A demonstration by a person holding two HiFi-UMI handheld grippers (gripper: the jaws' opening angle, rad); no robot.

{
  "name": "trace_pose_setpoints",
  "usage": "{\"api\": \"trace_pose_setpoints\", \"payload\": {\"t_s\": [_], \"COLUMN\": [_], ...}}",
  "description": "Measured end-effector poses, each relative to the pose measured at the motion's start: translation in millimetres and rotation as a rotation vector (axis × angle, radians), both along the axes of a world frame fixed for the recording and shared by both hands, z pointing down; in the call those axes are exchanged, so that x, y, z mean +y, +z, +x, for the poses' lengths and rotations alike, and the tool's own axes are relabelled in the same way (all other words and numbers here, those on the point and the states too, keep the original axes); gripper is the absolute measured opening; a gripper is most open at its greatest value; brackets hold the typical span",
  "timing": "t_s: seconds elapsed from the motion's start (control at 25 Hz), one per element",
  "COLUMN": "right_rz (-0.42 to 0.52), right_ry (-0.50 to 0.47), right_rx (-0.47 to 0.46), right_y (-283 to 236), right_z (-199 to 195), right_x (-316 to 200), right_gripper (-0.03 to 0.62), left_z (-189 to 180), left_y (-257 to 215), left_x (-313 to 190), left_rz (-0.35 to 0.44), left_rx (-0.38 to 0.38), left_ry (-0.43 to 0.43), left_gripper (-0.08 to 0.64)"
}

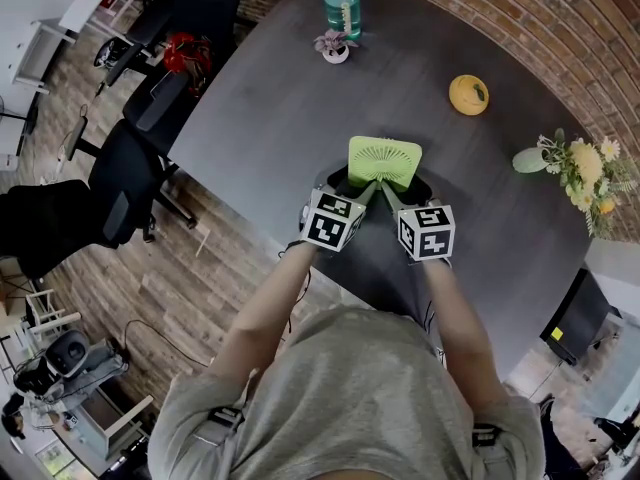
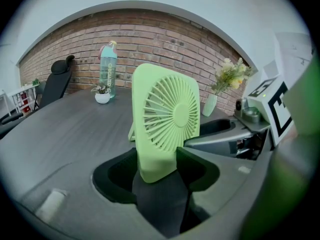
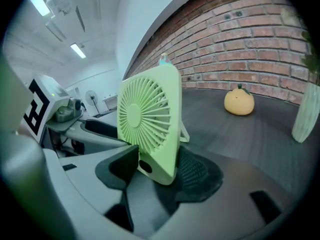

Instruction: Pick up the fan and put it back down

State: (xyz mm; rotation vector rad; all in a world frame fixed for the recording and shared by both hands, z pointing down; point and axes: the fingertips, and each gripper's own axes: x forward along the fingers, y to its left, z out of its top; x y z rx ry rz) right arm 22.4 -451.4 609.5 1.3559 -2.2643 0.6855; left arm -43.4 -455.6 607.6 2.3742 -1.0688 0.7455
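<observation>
Green desk fan [image 1: 384, 161] sits at the centre of the head view over the dark table [image 1: 270, 118], flanked by the left gripper [image 1: 345, 181] and right gripper [image 1: 410, 186]. In the left gripper view, the jaws pinch the fan's lower corner at centre frame. In the right gripper view, the jaws clamp its other lower corner, left of centre, with an orange-shaped ornament [image 3: 239, 102] at the right.

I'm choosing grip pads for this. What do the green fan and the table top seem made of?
The fan: likely moulded plastic, smooth matt green, thin radial grille ribs, rounded corners. The table: dark grey wood or wood-look laminate, which one unclear; fine grain lines, little sheen.
</observation>
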Motion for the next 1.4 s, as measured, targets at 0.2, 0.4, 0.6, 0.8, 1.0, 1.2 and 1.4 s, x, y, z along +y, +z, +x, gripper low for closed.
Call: {"api": "trace_pose_setpoints", "payload": {"t_s": [0.2, 0.4, 0.6, 0.8, 1.0, 1.2, 1.4], "right_rz": [0.001, 0.02, 0.044, 0.069, 0.092, 0.12, 0.139], "right_ry": [-0.002, -0.014, -0.025, -0.032, -0.041, -0.047, -0.043], "right_rx": [-0.01, -0.002, 0.009, 0.018, 0.027, 0.032, 0.032], "right_y": [-5, -14, -24, -37, -46, -57, -66], "right_z": [-2, -6, -10, -13, -16, -24, -29], "right_x": [3, 9, 18, 32, 47, 64, 86], "right_gripper": [0.244, 0.242, 0.242, 0.242, 0.242, 0.242, 0.242], "left_z": [-2, -5, -9, -12, -15, -23, -28], "left_y": [-4, -11, -21, -33, -42, -53, -61], "left_x": [3, 10, 20, 35, 49, 68, 88], "left_rz": [-0.001, 0.005, 0.022, 0.041, 0.061, 0.083, 0.1], "left_rx": [0.015, 0.036, 0.046, 0.058, 0.067, 0.073, 0.076], "left_ry": [-0.017, -0.033, -0.048, -0.057, -0.069, -0.075, -0.07], "left_gripper": [0.249, 0.249, 0.249, 0.249, 0.249, 0.249, 0.249]}}
